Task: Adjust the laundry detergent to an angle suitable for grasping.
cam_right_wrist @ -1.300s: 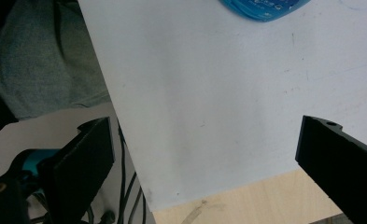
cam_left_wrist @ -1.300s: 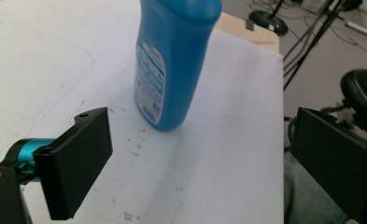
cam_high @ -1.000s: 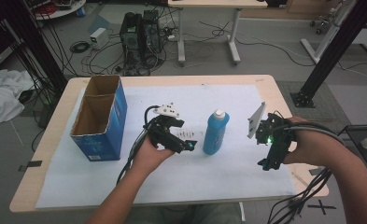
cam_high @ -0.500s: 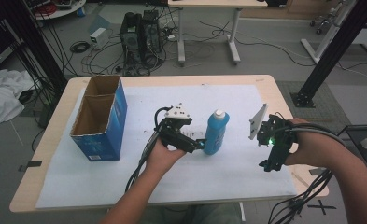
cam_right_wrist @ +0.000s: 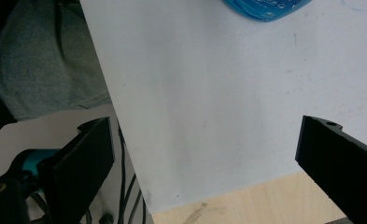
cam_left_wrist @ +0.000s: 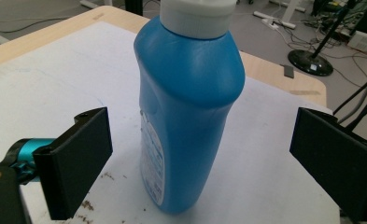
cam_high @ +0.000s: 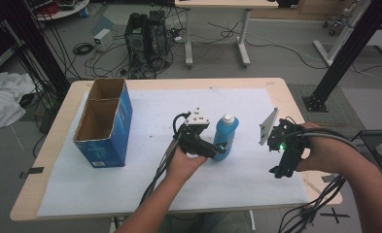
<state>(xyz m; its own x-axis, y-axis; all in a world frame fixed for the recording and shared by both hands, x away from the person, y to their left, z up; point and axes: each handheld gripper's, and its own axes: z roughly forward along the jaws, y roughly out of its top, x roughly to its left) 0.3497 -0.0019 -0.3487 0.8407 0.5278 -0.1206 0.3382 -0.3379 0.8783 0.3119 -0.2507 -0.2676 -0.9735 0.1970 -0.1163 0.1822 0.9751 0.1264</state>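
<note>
My left tool [cam_left_wrist: 197,158] is wide open around the blue bottle [cam_left_wrist: 186,116]. I should squeeze its middle gently. My right tool [cam_right_wrist: 204,163] waits open.

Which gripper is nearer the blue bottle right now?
Left. The left gripper has its open jaws on either side of the blue bottle, not yet touching. The right gripper hovers open off to the bottle's right, near the table edge.

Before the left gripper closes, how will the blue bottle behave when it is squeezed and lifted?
The bottle is tall on a narrow base, so a sideways push may tip it. Its smooth, glossy plastic could slip or dent. The left gripper has open jaws on both sides.
</note>
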